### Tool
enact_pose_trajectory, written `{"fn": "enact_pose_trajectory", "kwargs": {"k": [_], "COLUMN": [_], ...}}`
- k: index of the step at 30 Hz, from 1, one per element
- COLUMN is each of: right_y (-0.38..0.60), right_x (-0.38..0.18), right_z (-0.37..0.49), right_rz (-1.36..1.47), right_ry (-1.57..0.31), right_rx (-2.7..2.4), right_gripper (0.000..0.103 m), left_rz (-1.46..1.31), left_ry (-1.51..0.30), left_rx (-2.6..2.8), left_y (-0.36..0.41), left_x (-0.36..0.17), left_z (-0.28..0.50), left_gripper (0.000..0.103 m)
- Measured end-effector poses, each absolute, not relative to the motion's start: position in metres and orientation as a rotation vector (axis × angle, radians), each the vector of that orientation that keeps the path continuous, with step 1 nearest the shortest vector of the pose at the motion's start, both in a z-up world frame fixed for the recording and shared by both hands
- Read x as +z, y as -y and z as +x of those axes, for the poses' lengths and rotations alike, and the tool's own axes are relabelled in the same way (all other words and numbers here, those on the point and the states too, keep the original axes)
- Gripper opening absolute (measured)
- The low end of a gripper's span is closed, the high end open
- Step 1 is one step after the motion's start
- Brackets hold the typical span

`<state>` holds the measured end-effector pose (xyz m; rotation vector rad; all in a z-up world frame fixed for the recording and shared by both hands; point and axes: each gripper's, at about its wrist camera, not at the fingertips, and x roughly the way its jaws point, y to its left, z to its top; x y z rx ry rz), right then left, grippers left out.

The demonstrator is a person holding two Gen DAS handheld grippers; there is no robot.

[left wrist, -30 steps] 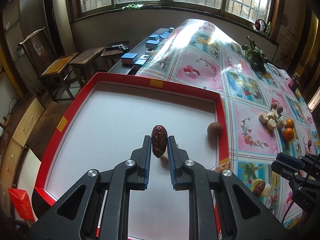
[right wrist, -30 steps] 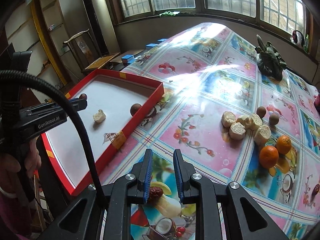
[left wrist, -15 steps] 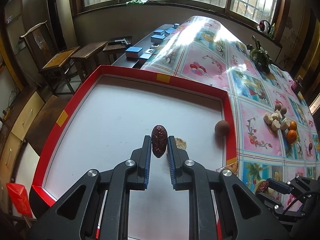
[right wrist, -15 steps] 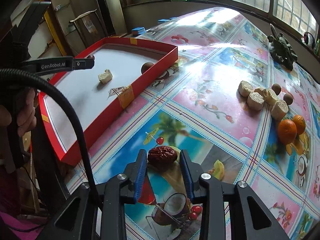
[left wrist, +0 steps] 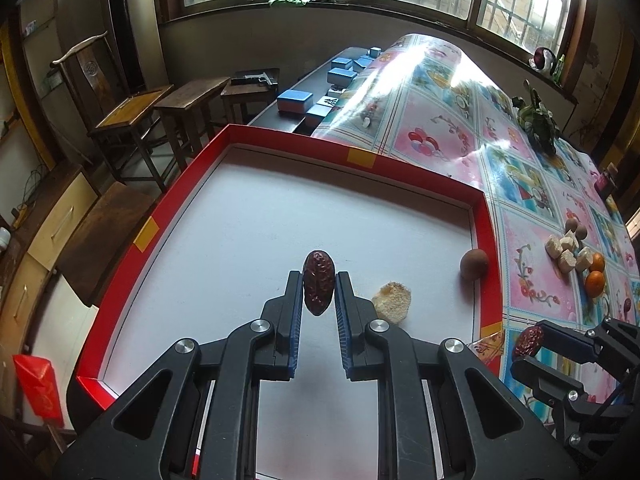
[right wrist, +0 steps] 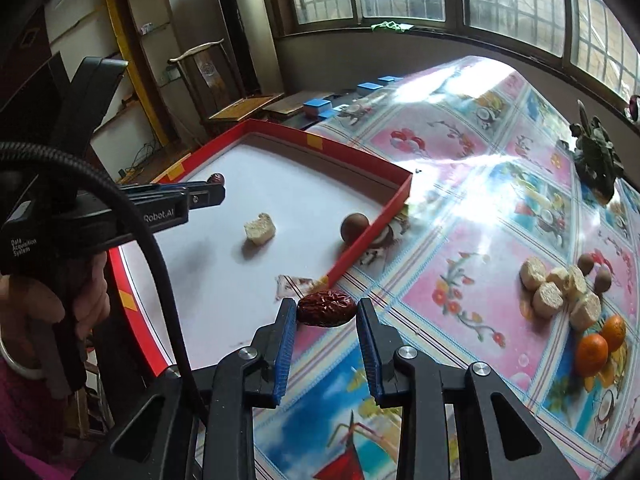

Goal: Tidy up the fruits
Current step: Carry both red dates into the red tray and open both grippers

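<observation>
A wrinkled dark-red dried date (left wrist: 318, 288) stands on end, clamped between the blue pads of the left gripper (left wrist: 318, 290), above the white floor of the shallow red-walled tray (left wrist: 420, 174). A second wrinkled dark-red dried date (right wrist: 327, 309) lies crosswise between the fingertips of the right gripper (right wrist: 327, 314); the left pad touches one end, the right pad appears to meet the other, and the date hangs over the tablecloth just beside the tray's near corner. That gripper's jaws have just been opening a little, with the date between them. Inside the tray, a pale crumbly round chunk (left wrist: 392, 302) rests on the white floor just right of the left gripper, and a round brown fruit (left wrist: 474, 264) sits against the right wall. The tray rests on a glossy plastic tablecloth printed with fruit pictures in pink and blue squares (right wrist: 460, 184). Well apart from the tray, on the cloth, lies a cluster of pale cut chunks (right wrist: 560, 288), with two small brown round fruits (right wrist: 594, 272) at its far side and two orange citrus fruits (right wrist: 600, 340) at its near side. A person's hand (right wrist: 60, 304) grips the left gripper's handle. A dark green plant-like ornament (right wrist: 596, 156) stands farther along the table.
</observation>
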<state>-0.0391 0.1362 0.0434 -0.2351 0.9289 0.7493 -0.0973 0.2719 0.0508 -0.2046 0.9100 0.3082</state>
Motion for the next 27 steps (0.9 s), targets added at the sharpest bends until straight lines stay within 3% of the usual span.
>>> {"fn": "enact_pose_trajectory", "kwargs": {"k": [18,22,24,25,26,27], "right_y": [-0.212,-0.209,-0.201,-0.196,-0.191,-0.185], "right_x": [0.005,0.009,0.016,0.019,0.022,0.026], "right_z": [-0.024,-0.027,-0.029,-0.030,-0.030,-0.031], "right_rz": [-0.354,-0.350,-0.327,-0.309,-0.286,-0.267], "right_ry": [-0.969,-0.975,-0.957,-0.953,-0.951,-0.946], "right_rx": [0.861,0.870,0.864,0.863,0.868,0.872], "right_gripper": [0.030,0.033,0.035,0.035,0.036,0.039], "left_rz": [-0.218,-0.222,-0.222,-0.218,-0.214,-0.209], "left_ry": [-0.970,-0.985,-0.985,-0.975,-0.960,-0.947], "left_rx": [0.337,0.344,0.347,0.347,0.345,0.343], "left_y": [-0.283,-0.282,-0.279,-0.276,-0.273,-0.271], "left_x": [0.030,0.030,0.031,0.033,0.036,0.039], "left_z": [-0.091,-0.090,-0.090,-0.091,-0.092,-0.094], "left_gripper": [0.015,0.016,0.033,0.049,0.056,0.056]}}
